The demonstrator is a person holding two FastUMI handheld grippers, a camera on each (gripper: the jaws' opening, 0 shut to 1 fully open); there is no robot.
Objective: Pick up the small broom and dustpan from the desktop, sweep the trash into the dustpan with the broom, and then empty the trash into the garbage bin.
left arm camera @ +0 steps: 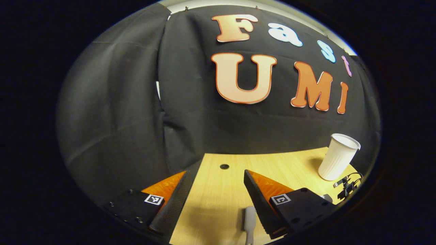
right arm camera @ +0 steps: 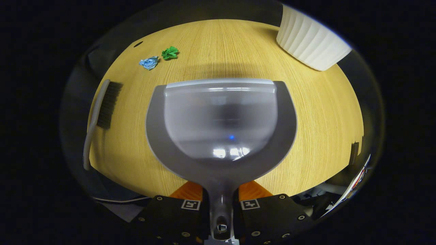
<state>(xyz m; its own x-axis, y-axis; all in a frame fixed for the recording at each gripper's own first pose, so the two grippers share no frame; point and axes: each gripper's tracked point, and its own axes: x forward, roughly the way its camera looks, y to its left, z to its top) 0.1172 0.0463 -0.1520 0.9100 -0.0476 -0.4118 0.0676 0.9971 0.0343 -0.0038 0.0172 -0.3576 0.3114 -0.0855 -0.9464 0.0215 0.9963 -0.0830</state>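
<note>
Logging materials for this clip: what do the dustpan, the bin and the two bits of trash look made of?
Dustpan: probably plastic, a glossy translucent scoop in a matte grey frame, with light glints near the handle. White bin: ribbed, matte, likely plastic. Blue scrap and green scrap: crumpled, apparently paper, though small.

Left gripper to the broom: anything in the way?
Nothing visible. The left gripper is open above bare desk, and the broom handle's end lies just beside one finger. The paper cup stands well off to the side.
</note>
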